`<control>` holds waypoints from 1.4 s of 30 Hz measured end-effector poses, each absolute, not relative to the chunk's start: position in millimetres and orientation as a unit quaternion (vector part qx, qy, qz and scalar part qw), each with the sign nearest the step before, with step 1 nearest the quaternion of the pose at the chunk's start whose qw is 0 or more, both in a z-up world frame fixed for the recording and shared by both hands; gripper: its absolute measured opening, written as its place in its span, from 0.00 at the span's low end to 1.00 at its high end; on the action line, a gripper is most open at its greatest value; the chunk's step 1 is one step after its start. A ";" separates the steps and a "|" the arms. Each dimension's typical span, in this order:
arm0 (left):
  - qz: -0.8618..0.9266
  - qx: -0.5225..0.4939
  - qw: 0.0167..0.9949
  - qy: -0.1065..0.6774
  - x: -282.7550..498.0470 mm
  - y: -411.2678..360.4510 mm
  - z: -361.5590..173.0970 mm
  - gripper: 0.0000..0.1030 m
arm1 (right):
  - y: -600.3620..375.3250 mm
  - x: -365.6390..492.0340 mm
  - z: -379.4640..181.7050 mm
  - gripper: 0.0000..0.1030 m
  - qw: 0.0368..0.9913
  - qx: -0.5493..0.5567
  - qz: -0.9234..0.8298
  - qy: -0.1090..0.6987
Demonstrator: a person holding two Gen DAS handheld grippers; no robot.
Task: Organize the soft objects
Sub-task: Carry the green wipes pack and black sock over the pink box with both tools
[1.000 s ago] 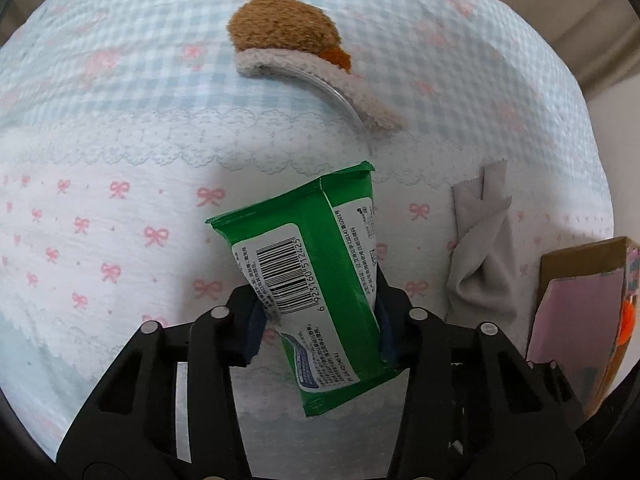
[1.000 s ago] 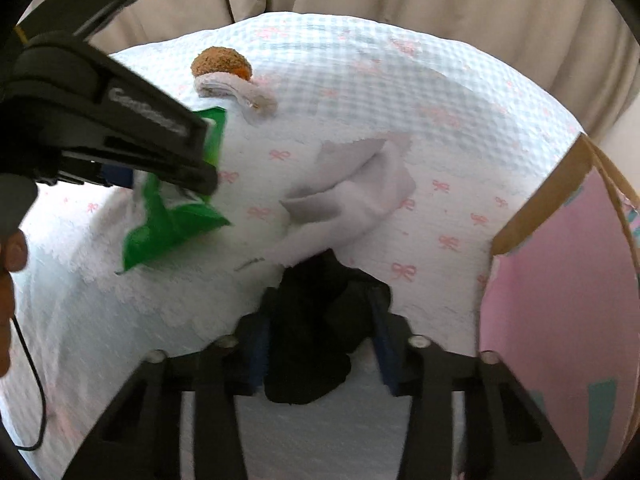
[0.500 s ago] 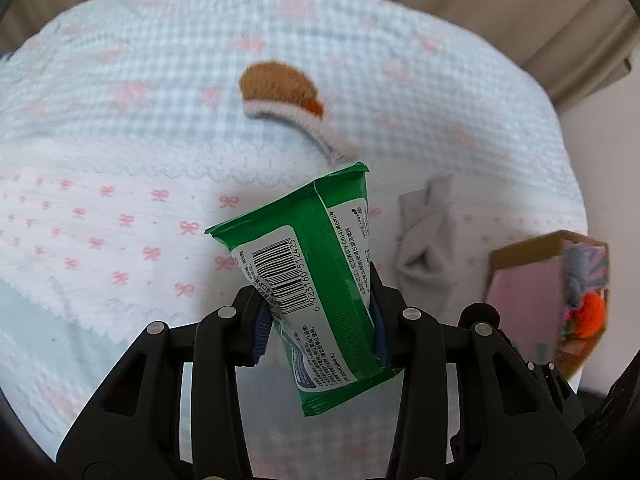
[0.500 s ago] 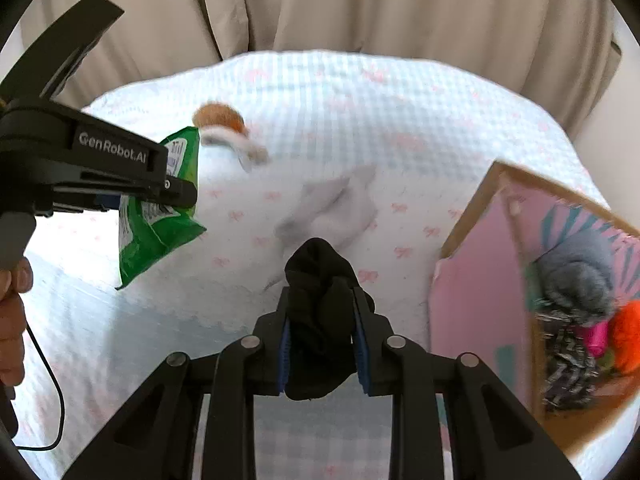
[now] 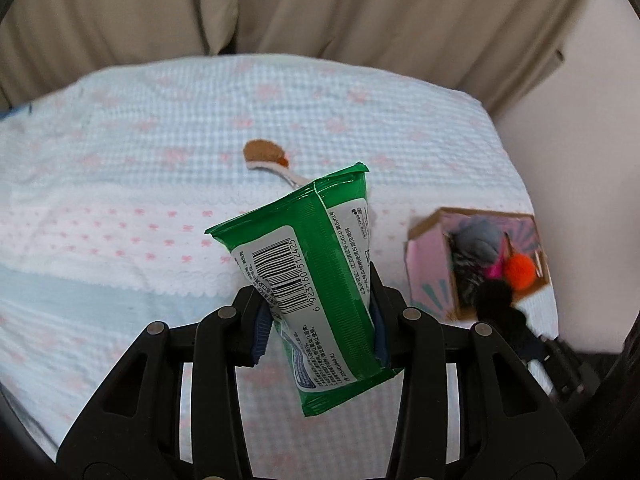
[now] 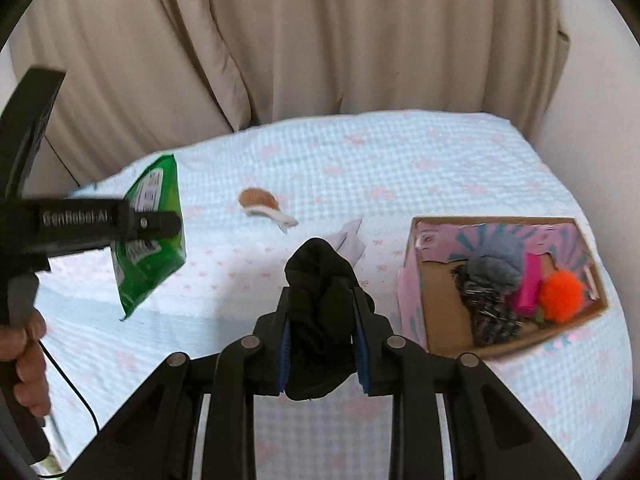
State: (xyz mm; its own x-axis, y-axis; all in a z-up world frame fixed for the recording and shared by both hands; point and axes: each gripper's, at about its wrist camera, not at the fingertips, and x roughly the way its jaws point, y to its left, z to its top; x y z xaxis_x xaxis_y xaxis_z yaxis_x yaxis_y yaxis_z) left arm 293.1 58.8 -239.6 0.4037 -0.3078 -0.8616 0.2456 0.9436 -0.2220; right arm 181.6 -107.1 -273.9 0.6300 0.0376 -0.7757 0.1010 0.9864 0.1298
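The work surface is a bed (image 6: 380, 168) covered with a pale blue checked spread printed with pink bows; a white scalloped lace band crosses it, and the nearer section is plain light blue. Beige curtains (image 6: 320, 40) hang in folds behind the bed, with a pale wall to the right. The left gripper (image 5: 320, 320) pinches a green wipes packet (image 5: 308, 272) between its blue pads, barcode side facing the camera, clear of the spread. The right gripper (image 6: 322, 328) is clamped on a bunched black cloth (image 6: 320, 300), also held above the bed. A brown-and-white plush item (image 6: 260, 202) lies mid-bed, with a grey cloth (image 6: 350, 242) near it. An open cardboard box (image 6: 416, 308) with pink sides sits near the right edge of the bed, containing grey, striped, pink and orange soft items.
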 end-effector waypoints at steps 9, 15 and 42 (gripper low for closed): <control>-0.203 -0.006 0.851 0.484 241.2 29.3 -171.9 0.36 | -147.2 134.8 -190.3 0.23 0.915 0.110 -0.049 0.385; -0.213 -0.013 0.854 0.475 208.2 -15.0 -149.8 0.36 | -201.0 106.8 -153.8 0.23 0.920 0.116 -0.066 0.369; -0.136 0.023 0.806 0.576 252.7 -252.1 -290.5 0.36 | -460.4 182.7 -260.1 0.23 0.873 0.133 -0.021 0.469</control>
State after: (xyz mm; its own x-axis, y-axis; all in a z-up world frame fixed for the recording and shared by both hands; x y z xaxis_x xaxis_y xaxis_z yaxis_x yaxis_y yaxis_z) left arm 252.7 -252.1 -290.5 0.3002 -0.1932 -0.9341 0.2454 0.9620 -0.1201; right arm 182.7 -460.4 -260.1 0.5583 0.0880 -0.8250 0.1611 0.9640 0.2118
